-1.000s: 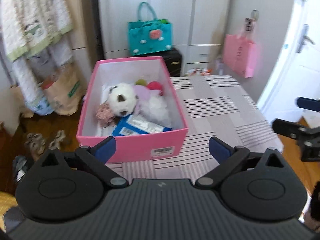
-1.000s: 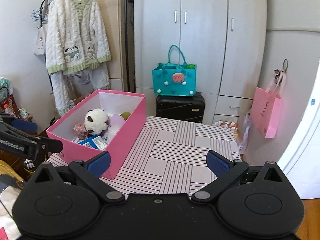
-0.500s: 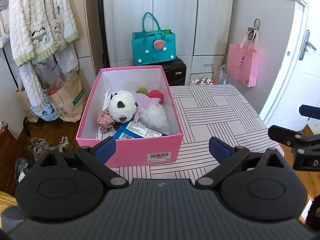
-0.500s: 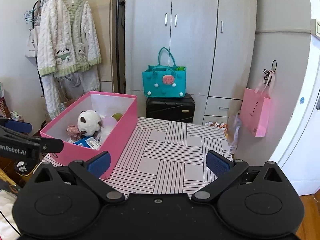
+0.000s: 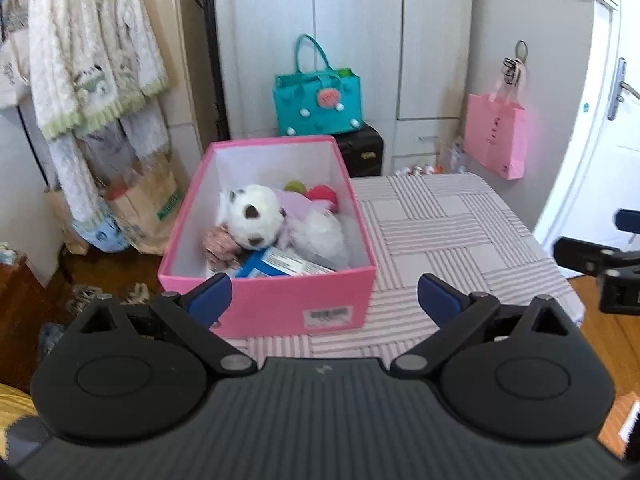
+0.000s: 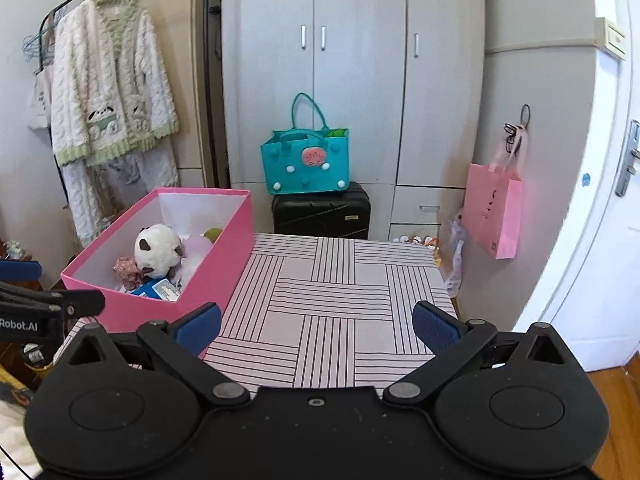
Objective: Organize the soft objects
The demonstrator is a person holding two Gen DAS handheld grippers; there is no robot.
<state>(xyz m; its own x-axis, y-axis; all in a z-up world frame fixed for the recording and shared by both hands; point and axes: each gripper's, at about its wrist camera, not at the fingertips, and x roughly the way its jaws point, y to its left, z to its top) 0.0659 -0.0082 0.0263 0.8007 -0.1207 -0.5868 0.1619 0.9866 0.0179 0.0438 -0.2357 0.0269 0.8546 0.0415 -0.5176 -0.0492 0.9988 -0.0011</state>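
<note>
Both of my grippers are empty right now. My left gripper point(image 5: 324, 296) has its blue pads spread wide apart with nothing between them, and it hangs just in front of the near end of the pink box point(image 5: 272, 304). My right gripper point(image 6: 316, 322) is spread wide as well, also holding nothing, and it hangs over the near edge of the striped surface point(image 6: 332, 292).

From the left gripper, the box sits straight ahead and a bit to the left, on the left part of the surface point(image 5: 444, 236). Inside it there's a pile of soft stuff: a white panda plush point(image 5: 252, 216) on top towards the left, a fluffy white thing point(image 5: 324, 234) just to its right, a floral fabric piece point(image 5: 218, 244) touching the panda on its left, and a blue and white packet point(image 5: 276, 264) at the near end. At the far end I can see a green ball point(image 5: 295, 187) and a red ball point(image 5: 323, 193) side by side.

From the right gripper, the same box point(image 6: 224, 256) is ahead and off to the left, with the panda point(image 6: 156, 248) peeking over the rim.

Beyond the surface there's a teal tote bag point(image 6: 306, 164) sitting on a black suitcase point(image 6: 320, 216) in front of the wardrobe point(image 6: 352, 80). A pink paper bag point(image 6: 494, 212) hangs on the wall ahead to the right, and a fuzzy white robe point(image 6: 108, 92) hangs on a rack ahead to the left.
</note>
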